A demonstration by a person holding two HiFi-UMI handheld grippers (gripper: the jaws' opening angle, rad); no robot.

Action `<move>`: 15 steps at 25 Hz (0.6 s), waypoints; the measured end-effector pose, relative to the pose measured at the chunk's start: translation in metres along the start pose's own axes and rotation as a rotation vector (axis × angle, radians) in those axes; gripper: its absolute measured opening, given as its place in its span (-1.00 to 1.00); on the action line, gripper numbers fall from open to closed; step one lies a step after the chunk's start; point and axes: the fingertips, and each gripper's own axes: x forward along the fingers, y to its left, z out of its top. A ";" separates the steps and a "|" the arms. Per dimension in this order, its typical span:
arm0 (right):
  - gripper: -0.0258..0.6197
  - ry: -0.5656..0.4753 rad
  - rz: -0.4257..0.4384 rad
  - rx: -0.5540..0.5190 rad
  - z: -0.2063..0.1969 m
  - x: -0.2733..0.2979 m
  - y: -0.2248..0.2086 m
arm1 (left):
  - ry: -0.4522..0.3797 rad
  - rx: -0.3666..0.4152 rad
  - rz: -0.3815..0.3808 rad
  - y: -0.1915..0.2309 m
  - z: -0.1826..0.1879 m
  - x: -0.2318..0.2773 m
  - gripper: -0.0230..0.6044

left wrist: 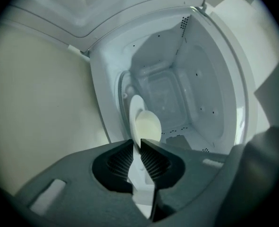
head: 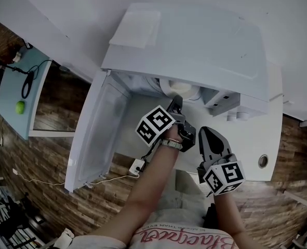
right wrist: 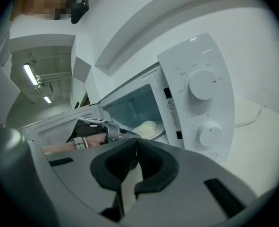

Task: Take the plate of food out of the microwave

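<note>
The white microwave (head: 195, 40) stands with its door (head: 96, 134) swung open to the left. Inside is a white plate (left wrist: 135, 115) with a pale round bun (left wrist: 148, 126) on it. My left gripper (left wrist: 139, 146) reaches into the cavity and is shut on the plate's near rim, which shows edge-on between the pads. From above, the left gripper (head: 175, 101) sits at the cavity mouth below the plate (head: 180, 88). My right gripper (head: 206, 133) hovers outside, in front of the control panel, shut and empty. The bun (right wrist: 146, 126) shows in the right gripper view.
The control panel has two dials (right wrist: 203, 84) (right wrist: 210, 134) right of the cavity. The microwave rests on a white counter (head: 247, 144) with a round hole (head: 263, 161). A plug and cable (head: 137, 165) lie under the open door. A blue table (head: 13, 92) stands far left.
</note>
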 end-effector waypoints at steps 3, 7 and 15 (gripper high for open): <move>-0.88 0.001 0.002 -0.004 -0.001 -0.001 0.003 | -0.019 -0.051 -0.040 0.000 0.002 -0.004 -0.80; -0.88 0.005 0.000 -0.004 -0.006 -0.003 0.006 | -0.036 -0.105 -0.112 -0.002 0.008 -0.010 -0.87; -0.88 -0.003 -0.003 -0.011 -0.008 -0.007 0.011 | -0.061 -0.156 -0.225 -0.002 0.011 -0.024 -0.89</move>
